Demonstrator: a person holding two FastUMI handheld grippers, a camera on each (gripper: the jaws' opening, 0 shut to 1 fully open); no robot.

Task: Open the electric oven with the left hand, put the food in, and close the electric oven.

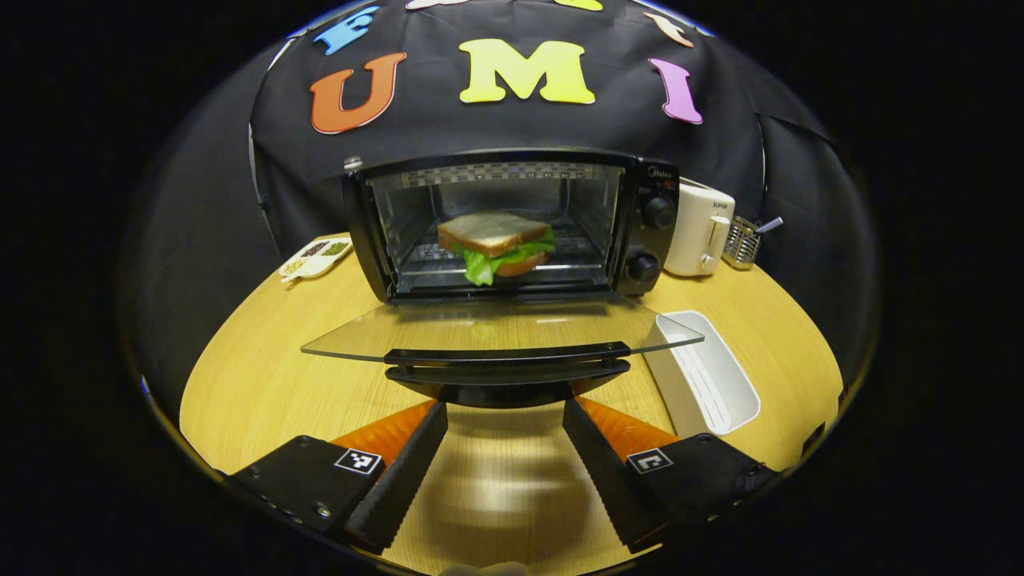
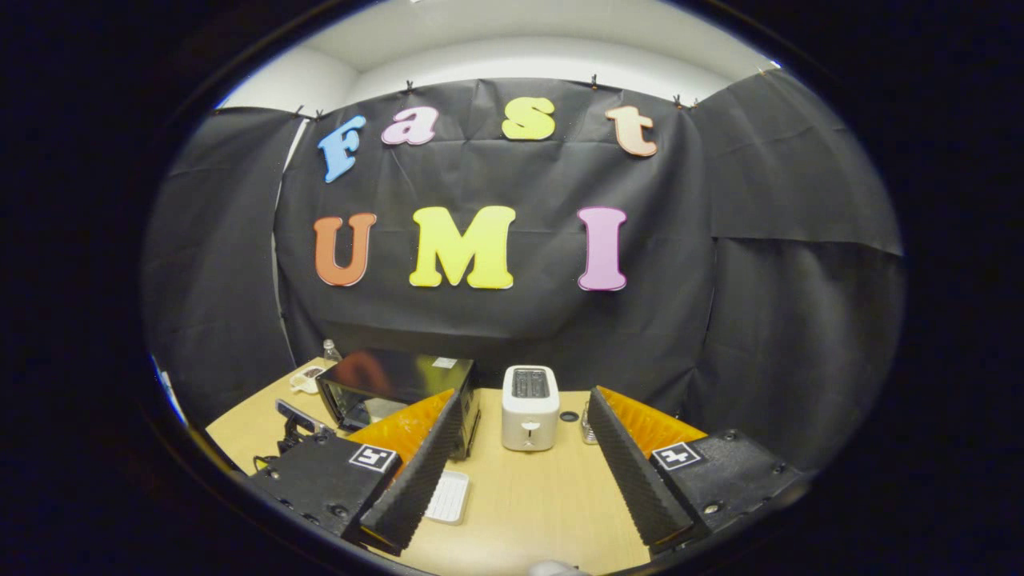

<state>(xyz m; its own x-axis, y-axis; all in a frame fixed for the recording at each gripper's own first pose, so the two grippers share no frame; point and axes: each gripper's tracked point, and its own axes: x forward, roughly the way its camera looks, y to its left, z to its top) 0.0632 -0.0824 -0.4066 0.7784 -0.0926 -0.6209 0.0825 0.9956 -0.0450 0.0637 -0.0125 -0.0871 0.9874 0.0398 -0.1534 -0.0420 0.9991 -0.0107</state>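
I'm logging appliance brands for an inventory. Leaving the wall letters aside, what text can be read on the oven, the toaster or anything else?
Oven: small mark above its knobs, too blurred to read.
Toaster: small mark near its top, too small to read with certainty.
Left gripper and right gripper: square coded markers, no words.

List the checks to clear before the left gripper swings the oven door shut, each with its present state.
1. Sandwich fully inside on the rack, behind the door line: ok.
2. Oven door folded down flat, nothing lying on its glass: ok.
3. Left gripper jaws open, lined up just short of the door handle: ok.
4. White tray beside the door, clear of its swing: cannot tell.
5. Right gripper held high, away from the oven: ok.
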